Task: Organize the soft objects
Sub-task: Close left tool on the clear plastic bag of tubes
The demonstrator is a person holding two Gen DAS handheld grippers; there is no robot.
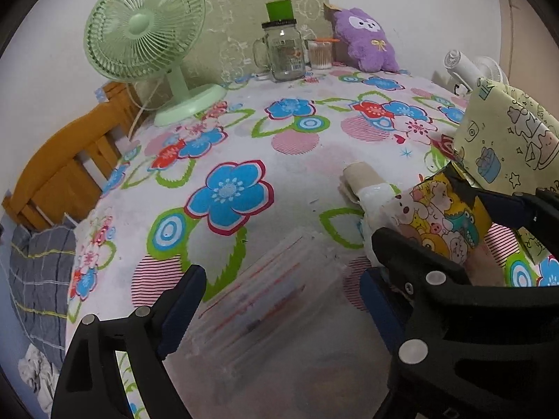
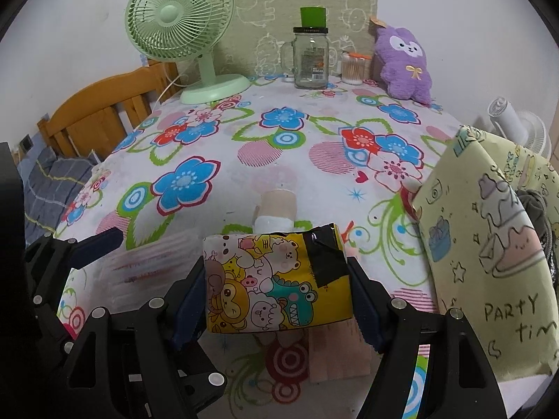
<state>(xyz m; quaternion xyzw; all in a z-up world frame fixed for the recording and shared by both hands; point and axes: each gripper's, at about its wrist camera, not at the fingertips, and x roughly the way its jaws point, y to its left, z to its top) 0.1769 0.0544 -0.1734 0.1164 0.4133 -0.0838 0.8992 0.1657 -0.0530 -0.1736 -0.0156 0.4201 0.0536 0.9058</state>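
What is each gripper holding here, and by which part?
The right gripper clamps the cartoon-print pack across its two short ends, one finger on each. The left gripper is open and holds nothing.

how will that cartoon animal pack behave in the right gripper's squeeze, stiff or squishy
Probably squishy: the cartoon pack bulges between the right gripper fingers. Its glossy wrapper and black tape patch may be slippery. It looks light, held clear of the tablecloth.

Left gripper [image 1: 279, 300] hangs w/ jaws apart over a floral tabletop [image 1: 297, 160]; right gripper [image 1: 450, 230] clamps a cartoon-print packet [image 1: 447, 220] nearby. Green fan [image 1: 146, 35], glass jar [image 1: 283, 54], purple plush [image 1: 365, 40] at rear.
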